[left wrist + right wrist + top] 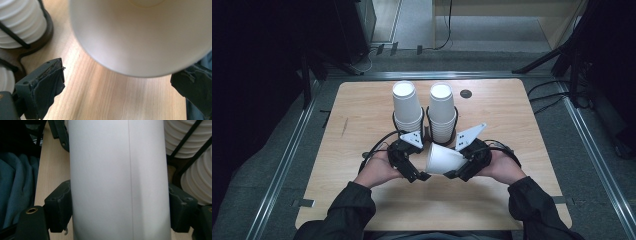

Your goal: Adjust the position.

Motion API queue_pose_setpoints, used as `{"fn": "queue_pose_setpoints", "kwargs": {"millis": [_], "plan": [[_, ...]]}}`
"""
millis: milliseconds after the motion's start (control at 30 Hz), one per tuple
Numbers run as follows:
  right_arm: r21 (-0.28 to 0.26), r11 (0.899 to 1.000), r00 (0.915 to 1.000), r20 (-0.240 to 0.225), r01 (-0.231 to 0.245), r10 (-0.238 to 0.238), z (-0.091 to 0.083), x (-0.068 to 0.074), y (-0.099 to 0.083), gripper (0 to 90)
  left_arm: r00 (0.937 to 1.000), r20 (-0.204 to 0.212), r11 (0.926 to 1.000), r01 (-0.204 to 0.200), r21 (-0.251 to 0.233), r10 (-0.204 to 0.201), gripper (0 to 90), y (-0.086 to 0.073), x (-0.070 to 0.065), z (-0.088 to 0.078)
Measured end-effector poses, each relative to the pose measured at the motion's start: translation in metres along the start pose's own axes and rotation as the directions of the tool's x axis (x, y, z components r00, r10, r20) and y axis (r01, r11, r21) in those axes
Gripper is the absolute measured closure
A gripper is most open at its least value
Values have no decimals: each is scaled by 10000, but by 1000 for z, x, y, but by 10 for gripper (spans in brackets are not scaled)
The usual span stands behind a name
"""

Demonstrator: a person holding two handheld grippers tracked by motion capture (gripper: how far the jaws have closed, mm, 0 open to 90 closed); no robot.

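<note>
While the right gripper (pixel 451 174) clamps the paper cup (pixel 443 159) by its sides, the cup lies tilted. The left gripper (pixel 418 176) stands wide open just beside its rim, not touching.

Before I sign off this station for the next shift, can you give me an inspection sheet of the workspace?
Surface: wooden table, bare near the person; a dark round spot at its far edge.
Job's things: single white paper cup held on its side; two stacks of white cups in a black wire holder.
Clutter: nothing seen.
Grippers: right gripper shut on the cup's wall; left gripper open at the cup's mouth, pads not touching.
Cables: black cables trail from both grippers; more on the floor at right.
Surroundings: grey floor, metal rails, dark stands.
</note>
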State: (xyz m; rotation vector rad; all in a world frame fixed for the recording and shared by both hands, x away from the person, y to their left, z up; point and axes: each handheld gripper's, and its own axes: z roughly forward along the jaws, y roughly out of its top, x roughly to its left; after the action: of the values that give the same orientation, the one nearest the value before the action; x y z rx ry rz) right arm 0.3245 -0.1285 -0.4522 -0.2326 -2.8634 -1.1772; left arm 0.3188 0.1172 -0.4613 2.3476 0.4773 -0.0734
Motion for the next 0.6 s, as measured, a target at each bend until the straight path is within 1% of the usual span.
{"fn": "queue_pose_setpoints", "kwargs": {"millis": [33, 67, 133, 167, 267, 367, 400, 533, 600], "plan": [[-54, 9999, 9999, -4, -106, 106, -2, 0, -1, 215, 10000, 13, 9998, 87, -203, -87, 0, 0, 1, -2], [-182, 9998, 10000, 52, -39, 40, -4, -1, -3, 215, 9998, 100, 9990, 178, -411, -174, 0, 0, 1, -4], [-406, 9988, 9997, 11, -257, 258, -8, -2, -5, 215, 9993, 246, 9969, 309, -717, -292, 0, 0, 2, -8], [-540, 9982, 9996, 61, -280, 283, -9, -3, -6, 215, 9987, 379, 9956, 384, -851, -353, 0, 0, 3, -9], [-766, 9965, 9994, 25, -334, 337, -11, -4, -7, 215, 9983, 445, 9946, 428, -941, -388, 0, 0, 3, -10], [-1013, 9943, 9995, -81, -317, 310, -12, -4, -7, 215, 9983, 520, 9929, 314, -1146, -256, 0, 1, 0, -9], [-1092, 9937, 9997, -96, -243, 234, -12, -3, -7, 215, 9978, 620, 9921, 297, -1217, -223, 0, 2, -1, -9], [-1334, 9909, 9995, -290, -157, 119, -10, -2, -4, 215, 9971, 741, 9886, 262, -1483, -153, 0, 5, -4, -8], [-1394, 9902, 9992, -390, -68, 14, -8, 0, -3, 215, 9957, 886, 9854, 413, -1652, -268, 0, 6, -5, -8]]}}
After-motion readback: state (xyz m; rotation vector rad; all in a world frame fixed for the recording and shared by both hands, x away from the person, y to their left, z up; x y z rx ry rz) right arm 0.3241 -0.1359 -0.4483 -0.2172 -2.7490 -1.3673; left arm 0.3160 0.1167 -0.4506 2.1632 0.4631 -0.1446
